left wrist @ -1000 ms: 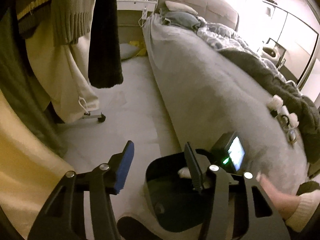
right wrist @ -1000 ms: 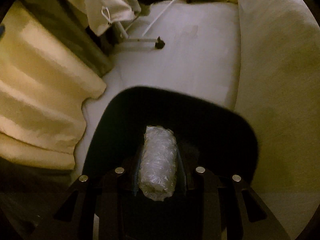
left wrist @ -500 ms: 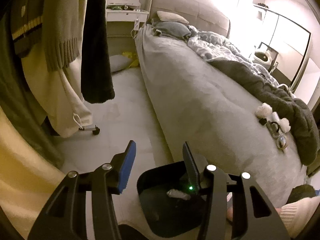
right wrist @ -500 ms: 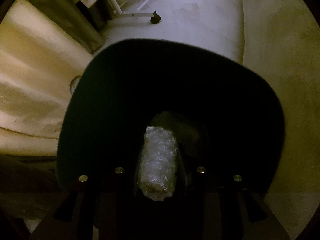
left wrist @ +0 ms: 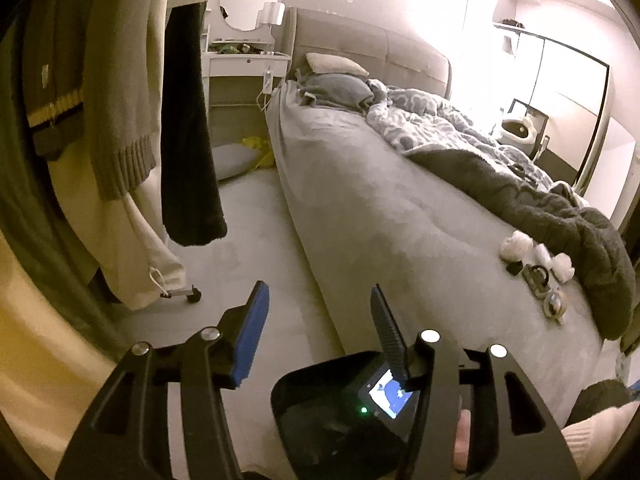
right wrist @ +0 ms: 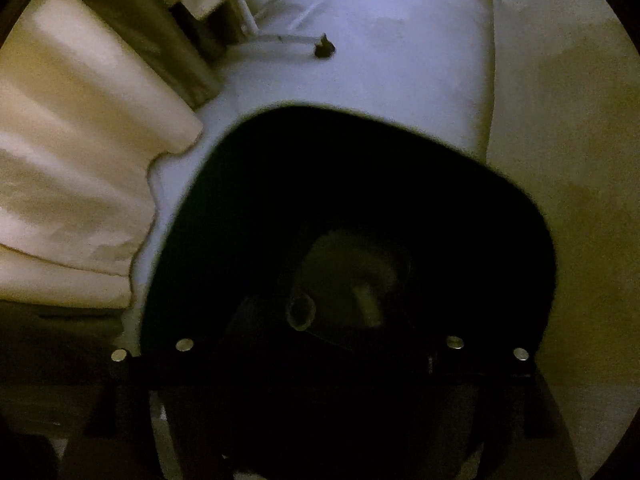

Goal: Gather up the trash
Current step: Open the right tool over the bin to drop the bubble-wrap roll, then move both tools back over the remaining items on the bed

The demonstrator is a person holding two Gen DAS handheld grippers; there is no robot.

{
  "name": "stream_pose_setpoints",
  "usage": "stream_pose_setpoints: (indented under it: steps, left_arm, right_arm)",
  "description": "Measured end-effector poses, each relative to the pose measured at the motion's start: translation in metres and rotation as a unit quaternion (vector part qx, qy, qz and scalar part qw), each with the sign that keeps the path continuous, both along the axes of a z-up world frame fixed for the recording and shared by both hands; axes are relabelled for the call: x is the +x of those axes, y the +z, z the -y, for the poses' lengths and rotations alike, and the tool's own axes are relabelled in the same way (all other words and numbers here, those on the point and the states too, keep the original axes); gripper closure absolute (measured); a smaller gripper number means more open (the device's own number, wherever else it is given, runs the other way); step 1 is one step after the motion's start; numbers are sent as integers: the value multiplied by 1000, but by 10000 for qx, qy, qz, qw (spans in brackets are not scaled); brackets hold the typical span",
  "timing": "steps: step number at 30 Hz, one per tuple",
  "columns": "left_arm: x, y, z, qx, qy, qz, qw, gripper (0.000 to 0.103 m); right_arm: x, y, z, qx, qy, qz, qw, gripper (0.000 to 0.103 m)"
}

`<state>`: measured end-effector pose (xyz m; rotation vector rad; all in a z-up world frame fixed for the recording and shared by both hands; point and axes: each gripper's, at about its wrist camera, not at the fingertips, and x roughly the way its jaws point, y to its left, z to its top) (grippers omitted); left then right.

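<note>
Beside the grey upholstered bed (left wrist: 360,208), on the pale floor, stands the black plastic waste bin (left wrist: 304,392); all positions below are given relative to that bin.

Left of and above the bin, the left claw (left wrist: 316,320) hangs with its blue-padded jaws wide apart and nothing between them.

Directly over the bin mouth, the right claw (right wrist: 320,360) points down into the dark interior (right wrist: 360,200). Its rivets sit far apart, so the jaws are judged spread, with nothing between them. Dim items lie on the bin floor: a small ring-like object (right wrist: 301,312) and a pale oblong piece (right wrist: 366,300), too dark to identify.

Right of the bin, on the bed surface, lie crumpled white tissue wads (left wrist: 518,246) near some small dark objects (left wrist: 538,278), beside the dark fleece blanket (left wrist: 560,216).

Judgement: the deposit appears complete. To do this step well, lift the right claw straight up clear of the rim before swinging towards the tissues, keeping the bin undisturbed.
</note>
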<state>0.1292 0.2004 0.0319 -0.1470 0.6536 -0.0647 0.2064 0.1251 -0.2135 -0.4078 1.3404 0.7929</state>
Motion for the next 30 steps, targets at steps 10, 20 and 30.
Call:
stream_pose_setpoints:
  steps: [10, 20, 30]
  left_arm:
    - [11, 20, 20, -22, -33, 216, 9998, 39]
    - [27, 33, 60, 37, -145, 358, 9992, 29]
    - [46, 32, 114, 126, -389, 391, 9984, 21]
  right_arm:
    - [2, 76, 13, 725, 47, 551, 9958, 28]
    - [19, 154, 78, 1311, -284, 1357, 9816, 23]
    - [45, 184, 161, 1412, -933, 1927, 9665, 20]
